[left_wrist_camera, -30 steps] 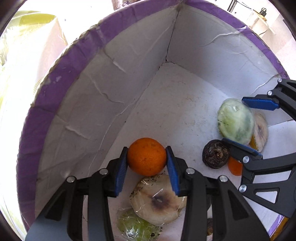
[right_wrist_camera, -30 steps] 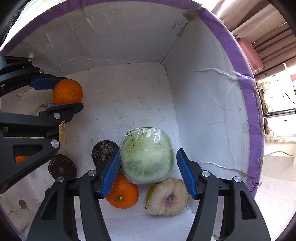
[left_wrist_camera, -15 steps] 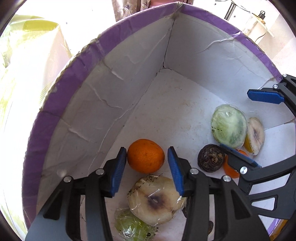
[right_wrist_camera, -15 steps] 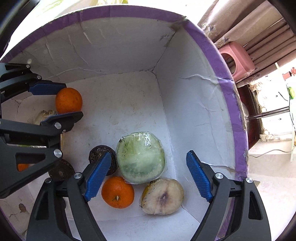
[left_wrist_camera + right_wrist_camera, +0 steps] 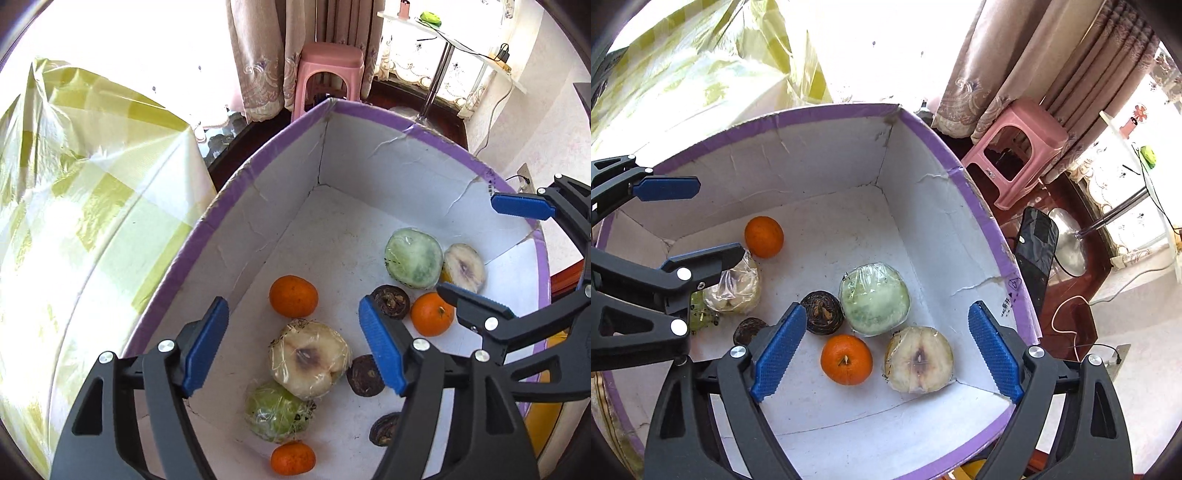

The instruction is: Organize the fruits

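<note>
A white box (image 5: 258, 236) with a purple rim stood beside a surface under a yellow-checked cover (image 5: 81, 206), and all the fruit lay on the box floor. A pink stool (image 5: 1015, 147) and curtains (image 5: 1015, 55) were behind the box.

The left hand-held gripper (image 5: 295, 347) hung above the near end of the box, its jaws opening and nothing pressed between them. Below it lay a wrapped pale fruit half (image 5: 308, 360) touching a wrapped green fruit (image 5: 275, 411). An orange (image 5: 293, 296) sat just beyond them, clear of the pads.

The right hand-held gripper (image 5: 886, 350) hung over the other end, its jaws also opening, holding nothing. Beneath it lay a wrapped green melon (image 5: 874, 299), free of both pads. It touched a cut pale fruit (image 5: 919, 359), a second orange (image 5: 846, 359) and a dark round fruit (image 5: 823, 312).

Another dark fruit (image 5: 365, 374) lay next to the pale half, and one more (image 5: 384, 428) sat nearer the camera. A third orange (image 5: 293, 458) lay at the bottom edge of the left view.
</note>
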`<state>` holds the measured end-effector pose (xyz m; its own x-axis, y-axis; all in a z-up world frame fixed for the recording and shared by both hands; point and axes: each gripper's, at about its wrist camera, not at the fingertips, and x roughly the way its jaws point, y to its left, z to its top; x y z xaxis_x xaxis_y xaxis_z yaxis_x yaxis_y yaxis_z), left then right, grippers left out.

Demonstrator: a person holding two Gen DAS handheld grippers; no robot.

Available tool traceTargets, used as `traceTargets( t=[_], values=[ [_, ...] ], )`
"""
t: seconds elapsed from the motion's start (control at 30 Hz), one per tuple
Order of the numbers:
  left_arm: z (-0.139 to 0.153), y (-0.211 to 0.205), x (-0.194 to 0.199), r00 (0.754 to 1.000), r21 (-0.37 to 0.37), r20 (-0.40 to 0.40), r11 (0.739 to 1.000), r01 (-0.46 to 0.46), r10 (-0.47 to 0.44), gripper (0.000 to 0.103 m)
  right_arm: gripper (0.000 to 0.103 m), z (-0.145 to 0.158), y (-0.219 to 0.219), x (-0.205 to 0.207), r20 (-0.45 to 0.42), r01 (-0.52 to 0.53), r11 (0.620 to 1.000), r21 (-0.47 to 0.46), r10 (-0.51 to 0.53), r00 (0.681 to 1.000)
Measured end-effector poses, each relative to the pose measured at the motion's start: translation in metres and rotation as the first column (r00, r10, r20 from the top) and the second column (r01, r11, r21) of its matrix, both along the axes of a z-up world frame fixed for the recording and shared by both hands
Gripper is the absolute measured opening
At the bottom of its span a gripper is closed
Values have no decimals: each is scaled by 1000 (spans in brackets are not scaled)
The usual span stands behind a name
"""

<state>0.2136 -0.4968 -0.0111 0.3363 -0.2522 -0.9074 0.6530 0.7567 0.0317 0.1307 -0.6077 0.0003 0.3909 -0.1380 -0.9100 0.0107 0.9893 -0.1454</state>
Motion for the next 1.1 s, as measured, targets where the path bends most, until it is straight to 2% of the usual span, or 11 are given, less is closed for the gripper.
traceTargets(
  t=[0.23, 0.4, 0.53, 0.87, 1.1],
  values=[
    [28, 31, -27, 998, -63, 56, 998, -2, 5, 81, 87, 23, 16, -41, 130, 28, 999, 31, -32, 991],
    [43, 45, -52, 996, -99, 93, 995, 8, 1, 82, 87, 35, 15, -63, 197, 87, 994, 72, -99, 975],
    [47, 59, -76, 994, -112, 113, 994, 13, -1, 82, 87, 43, 23, -79, 243, 120, 991, 59, -131, 961],
    [52, 107, -121, 988, -219, 131, 974, -52, 82, 88, 87, 48, 51, -118, 341, 195, 976, 93, -215, 915],
    [45, 134, -134, 975, -242, 177, 966, -90, 135, 99, 87, 52, 66, -134, 395, 235, 962, 136, -270, 878]
  ],
)
